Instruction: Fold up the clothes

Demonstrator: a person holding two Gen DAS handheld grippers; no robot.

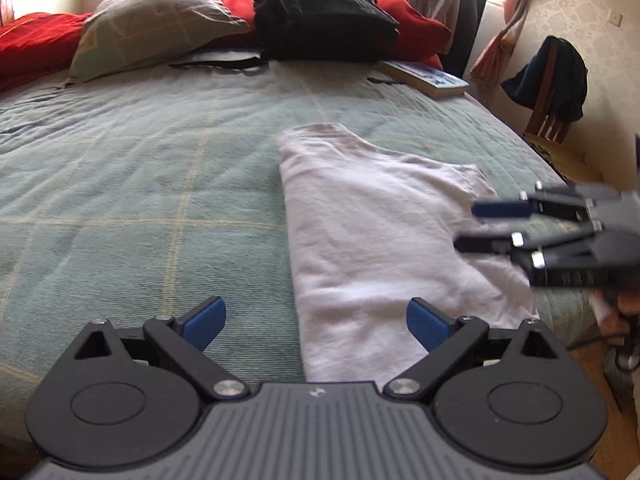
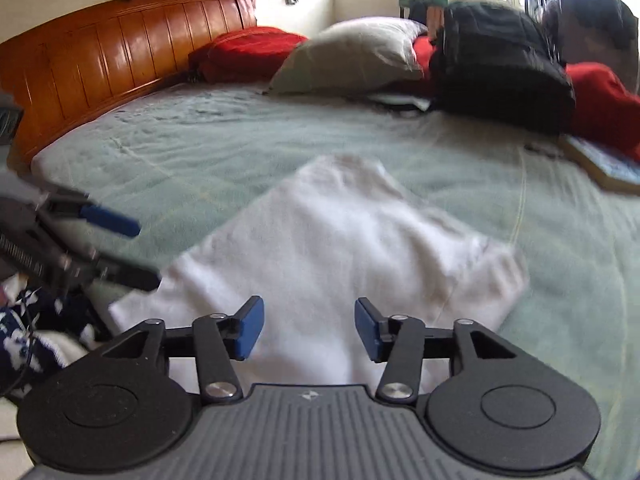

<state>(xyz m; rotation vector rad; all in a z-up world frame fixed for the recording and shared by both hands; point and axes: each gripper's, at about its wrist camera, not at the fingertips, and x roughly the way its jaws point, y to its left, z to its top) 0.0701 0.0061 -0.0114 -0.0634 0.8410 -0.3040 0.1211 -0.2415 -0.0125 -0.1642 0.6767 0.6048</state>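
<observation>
I judge the white T-shirt point(image 1: 384, 240) half-folded lengthwise on the bedspread point(image 1: 140, 184); left gripper point(image 1: 316, 322) and right gripper point(image 2: 309, 330) both gape empty, further folds outstanding.

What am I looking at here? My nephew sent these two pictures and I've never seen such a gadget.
A person holds a two-finger gripper in each hand; each carries a wide-angle camera looking along its blue-padded fingers. One picture comes from the left gripper, the other from the right gripper. Both are open and hold nothing. On the green bedspread lies a white garment, already partly folded. Farther back are a pillow, a black backpack and a book.
</observation>
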